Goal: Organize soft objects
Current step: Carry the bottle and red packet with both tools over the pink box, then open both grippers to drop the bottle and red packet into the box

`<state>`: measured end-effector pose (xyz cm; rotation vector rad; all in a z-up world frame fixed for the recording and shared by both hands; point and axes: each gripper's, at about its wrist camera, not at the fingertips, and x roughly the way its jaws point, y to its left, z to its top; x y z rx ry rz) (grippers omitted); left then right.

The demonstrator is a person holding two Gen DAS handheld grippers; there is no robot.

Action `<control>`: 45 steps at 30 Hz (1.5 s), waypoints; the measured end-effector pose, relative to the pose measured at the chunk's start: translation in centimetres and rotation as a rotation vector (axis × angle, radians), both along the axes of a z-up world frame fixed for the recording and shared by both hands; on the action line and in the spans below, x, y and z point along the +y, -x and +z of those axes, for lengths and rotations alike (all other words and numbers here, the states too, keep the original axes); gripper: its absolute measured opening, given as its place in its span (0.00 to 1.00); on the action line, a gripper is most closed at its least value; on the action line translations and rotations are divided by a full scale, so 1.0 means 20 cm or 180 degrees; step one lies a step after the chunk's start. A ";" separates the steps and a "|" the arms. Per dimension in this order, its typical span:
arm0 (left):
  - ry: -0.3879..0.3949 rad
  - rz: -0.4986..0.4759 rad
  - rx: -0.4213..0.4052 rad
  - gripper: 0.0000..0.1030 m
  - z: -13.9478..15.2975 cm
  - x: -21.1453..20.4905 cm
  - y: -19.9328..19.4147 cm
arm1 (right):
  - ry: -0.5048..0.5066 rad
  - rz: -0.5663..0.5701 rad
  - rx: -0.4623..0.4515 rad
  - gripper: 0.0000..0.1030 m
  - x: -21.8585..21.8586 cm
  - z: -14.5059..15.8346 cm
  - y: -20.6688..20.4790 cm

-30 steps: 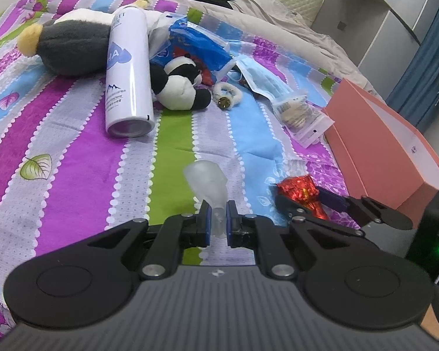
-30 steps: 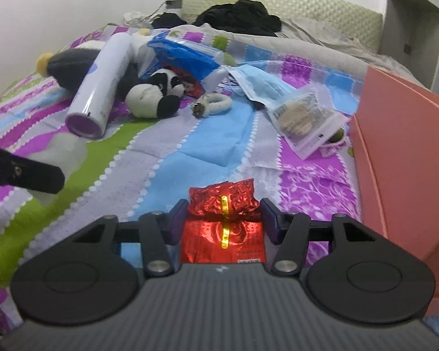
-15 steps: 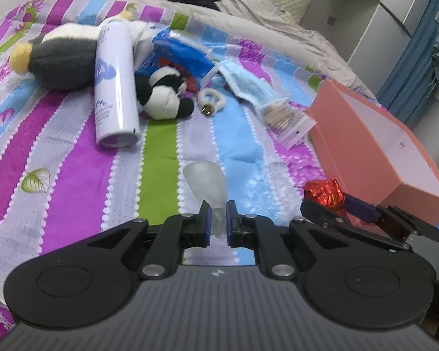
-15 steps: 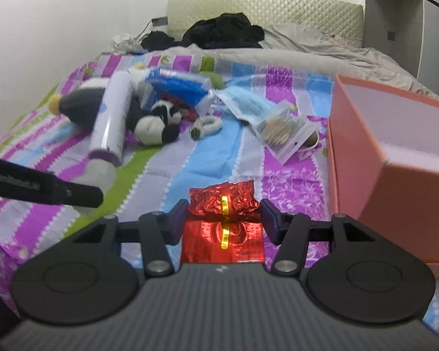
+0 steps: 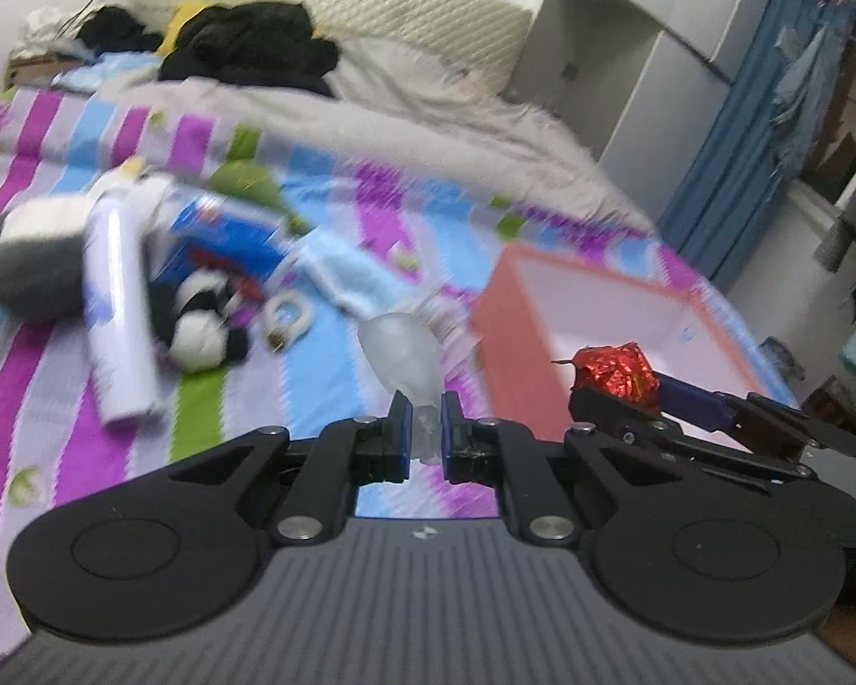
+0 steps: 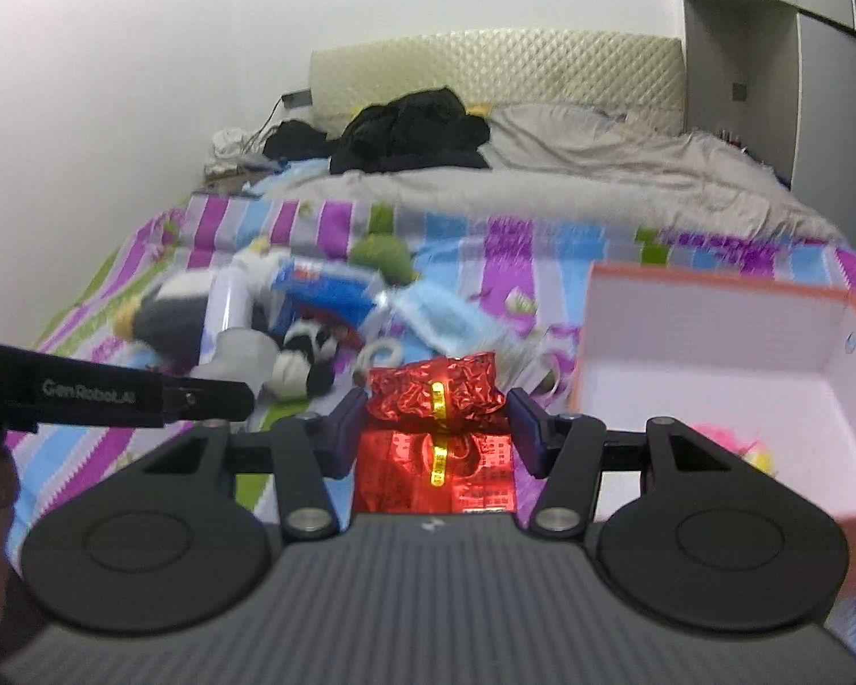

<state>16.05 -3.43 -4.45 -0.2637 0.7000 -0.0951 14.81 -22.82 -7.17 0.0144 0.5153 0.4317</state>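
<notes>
My left gripper (image 5: 425, 428) is shut on a frosted translucent squeeze bulb (image 5: 402, 355), held in the air above the striped bedspread. My right gripper (image 6: 436, 419) is shut on a red foil pouch (image 6: 436, 391) with a yellow band, held left of the open salmon box (image 6: 713, 342). From the left wrist view the pouch (image 5: 616, 371) sits over the box's near corner (image 5: 519, 365). The box has a white inside with something pink and yellow (image 6: 736, 445) in it.
On the bed lie a penguin plush (image 5: 28, 274), a white spray can (image 5: 117, 308), a panda plush (image 5: 200, 325), a blue packet (image 5: 228, 240), a face mask (image 5: 348, 279) and a small ring (image 5: 285, 319). Dark clothes (image 5: 251, 51) lie by the headboard. A wardrobe (image 5: 628, 85) stands right.
Both grippers have risen and tilted up, each still holding its object. The right gripper has moved toward the box, whose open inside now shows.
</notes>
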 end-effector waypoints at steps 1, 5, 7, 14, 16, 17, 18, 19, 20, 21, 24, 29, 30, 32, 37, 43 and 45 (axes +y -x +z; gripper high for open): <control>0.0021 -0.0023 -0.0039 0.11 0.04 -0.03 -0.01 | -0.0002 -0.0011 -0.0031 0.55 -0.03 0.04 -0.01; 0.0135 -0.0135 -0.0198 0.11 0.20 -0.15 -0.08 | 0.0021 -0.0081 -0.0158 0.55 -0.13 0.19 -0.05; 0.0177 -0.0206 -0.0260 0.11 0.26 -0.22 -0.11 | 0.0015 -0.0127 -0.0215 0.55 -0.18 0.25 -0.07; 0.0214 -0.0427 -0.0277 0.11 0.37 -0.46 -0.28 | 0.0002 -0.0364 -0.0215 0.55 -0.40 0.37 -0.19; 0.0218 -0.0483 -0.0236 0.11 0.36 -0.52 -0.33 | 0.0062 -0.0437 -0.0151 0.55 -0.45 0.36 -0.25; 0.0225 -0.0514 -0.0213 0.11 0.36 -0.55 -0.36 | 0.0092 -0.0481 -0.0096 0.55 -0.48 0.35 -0.28; 0.0233 -0.0538 -0.0181 0.11 0.35 -0.58 -0.40 | 0.0113 -0.0525 -0.0042 0.55 -0.51 0.34 -0.31; 0.0236 -0.0557 -0.0143 0.11 0.33 -0.60 -0.43 | 0.0129 -0.0574 0.0022 0.55 -0.54 0.33 -0.34; 0.0231 -0.0576 -0.0111 0.11 0.31 -0.63 -0.47 | 0.0146 -0.0619 0.0094 0.55 -0.57 0.31 -0.37; 0.0225 -0.0597 -0.0071 0.11 0.29 -0.66 -0.51 | 0.0171 -0.0655 0.0158 0.55 -0.59 0.29 -0.40; 0.0225 -0.0666 0.0063 0.11 0.22 -0.74 -0.62 | 0.0245 -0.0774 0.0381 0.55 -0.66 0.21 -0.49; 0.0181 -0.0775 0.0306 0.11 0.06 -0.86 -0.78 | 0.0322 -0.0897 0.0744 0.55 -0.77 0.02 -0.60; 0.0167 -0.0801 0.0362 0.11 0.02 -0.88 -0.81 | 0.0331 -0.0912 0.0826 0.55 -0.79 -0.01 -0.62; 0.0133 -0.0847 0.0491 0.11 -0.05 -0.93 -0.86 | 0.0355 -0.0949 0.0976 0.55 -0.83 -0.10 -0.65; 0.0073 -0.0916 0.0730 0.11 -0.20 -1.01 -0.94 | 0.0409 -0.0981 0.1248 0.55 -0.90 -0.25 -0.69; 0.0028 -0.0977 0.0812 0.11 -0.28 -1.09 -0.97 | 0.0346 -0.1029 0.1373 0.55 -0.98 -0.32 -0.70; 0.0016 -0.0982 0.0816 0.18 -0.29 -1.11 -0.98 | 0.0301 -0.1039 0.1374 0.55 -1.00 -0.32 -0.69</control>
